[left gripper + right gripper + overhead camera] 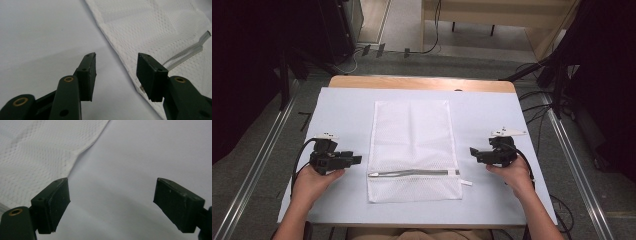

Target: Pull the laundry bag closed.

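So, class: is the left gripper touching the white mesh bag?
Apart. In the high view, bare table shows between the left gripper and the mesh bag. The left gripper view agrees: its open fingers hang above the bag's edge, gripping nothing.

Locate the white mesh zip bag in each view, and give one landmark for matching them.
High view: white mesh zip bag lies flat at table centre, between the two grippers.
Left gripper view: it fills the upper right, its edge running diagonally behind the right jaw.
Right gripper view: it takes the upper left corner, above the left jaw.
Shared landmark: the bag's hemmed edge against the pale sheet; its grey zipper also appears in the left gripper view.
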`<state>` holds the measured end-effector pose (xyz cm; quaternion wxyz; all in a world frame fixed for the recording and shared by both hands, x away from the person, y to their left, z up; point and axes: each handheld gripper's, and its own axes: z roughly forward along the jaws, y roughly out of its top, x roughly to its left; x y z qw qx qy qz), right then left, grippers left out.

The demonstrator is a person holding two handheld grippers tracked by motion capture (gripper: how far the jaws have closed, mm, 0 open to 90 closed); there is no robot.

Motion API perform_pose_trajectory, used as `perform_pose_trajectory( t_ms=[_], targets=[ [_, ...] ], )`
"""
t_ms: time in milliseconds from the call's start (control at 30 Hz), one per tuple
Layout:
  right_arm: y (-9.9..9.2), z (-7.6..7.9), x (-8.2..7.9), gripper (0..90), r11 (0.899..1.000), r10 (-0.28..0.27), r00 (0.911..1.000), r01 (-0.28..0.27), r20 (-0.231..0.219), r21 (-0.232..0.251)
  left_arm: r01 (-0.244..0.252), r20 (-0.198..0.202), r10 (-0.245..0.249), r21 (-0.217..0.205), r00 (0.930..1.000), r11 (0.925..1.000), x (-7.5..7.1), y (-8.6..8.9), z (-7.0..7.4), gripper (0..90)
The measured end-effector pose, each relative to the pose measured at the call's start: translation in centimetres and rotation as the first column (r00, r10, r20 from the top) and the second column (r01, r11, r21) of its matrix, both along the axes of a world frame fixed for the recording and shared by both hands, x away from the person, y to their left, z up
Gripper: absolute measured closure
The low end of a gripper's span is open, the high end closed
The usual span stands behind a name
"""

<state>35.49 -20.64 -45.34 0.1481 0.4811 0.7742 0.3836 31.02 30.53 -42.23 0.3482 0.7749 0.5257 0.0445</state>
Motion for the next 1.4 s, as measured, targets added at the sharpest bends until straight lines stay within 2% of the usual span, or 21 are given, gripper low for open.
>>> perform_pose_trajectory(
  t_ms=[100, 233, 333, 467, 500, 633, 700, 900, 1067, 1233, 1400],
  targets=[
    [0.1, 0.1, -0.1, 14.1, 1.0, 0.001, 1.0, -0.001, -0.002, 0.014, 0.013, -0.017, -0.013, 0.009, 0.9998, 0.9999, 0.3, -0.2, 0.0, 43.7],
    [0.2, 0.2, -0.3, 14.3, 1.0, 0.02, 0.9997, -0.02, -0.017, 0.012, 0.029, -0.006, -0.029, 0.01, 0.9996, 0.9995, 0.5, -0.3, -0.1, 41.4],
    [0.3, 0.4, -0.5, 22.5, 0.999, 0.034, 0.9994, -0.034, -0.004, 0.008, 0.034, 0.0, -0.034, -0.005, 0.9994, 0.9994, 0.7, -0.2, -0.1, 38.8],
    [0.2, 0.7, -0.7, 29.1, 0.999, 0.045, 0.9988, -0.046, 0.016, 0.012, 0.04, 0.007, -0.04, 0.011, 0.9992, 0.9991, 0.8, -0.2, -0.4, 36.7],
    [0.3, 0.8, -0.9, 33.5, 0.998, 0.054, 0.9984, -0.055, 0.016, 0.015, 0.039, 0.002, -0.039, 0.009, 0.9993, 0.9992, 0.9, -0.1, -0.5, 36.1],
    [0.5, 0.9, -1.2, 37.3, 0.997, 0.071, 0.9973, -0.072, 0.014, 0.011, 0.036, -0.001, -0.036, -0.005, 0.9994, 0.9993, 1.1, 0.0, -0.4, 36.1],
    [0.6, 0.8, -1.1, 40.1, 0.997, 0.08, 0.9968, -0.079, -0.008, 0.015, 0.04, -0.002, -0.04, -0.015, 0.9992, 0.9991, 1.2, -0.1, -0.5, 36.6],
    [0.7, 0.7, -1.2, 40.3, 0.996, 0.085, 0.9963, -0.085, -0.005, 0.005, 0.056, -0.002, -0.056, -0.003, 0.9984, 0.9984, 1.2, -0.2, -0.6, 36.8],
    [0.7, 0.8, -1.2, 40.5, 0.997, 0.069, 0.9976, -0.069, -0.004, 0.037, 0.054, 0.008, -0.054, -0.002, 0.9985, 0.9985, 1.1, -0.2, -0.5, 36.5],
    [0.9, 0.8, -1.3, 41.9, 0.996, 0.082, 0.9966, -0.082, 0.01, 0.024, 0.054, -0.004, -0.054, 0.007, 0.9985, 0.9985, 1.2, -0.2, -0.7, 37.1],
    [1.0, 0.8, -1.3, 41.6, 0.997, 0.07, 0.9975, -0.07, -0.011, 0.019, 0.058, -0.006, -0.058, 0.007, 0.9983, 0.9983, 1.2, -0.2, -0.7, 37.3]
  ],
)
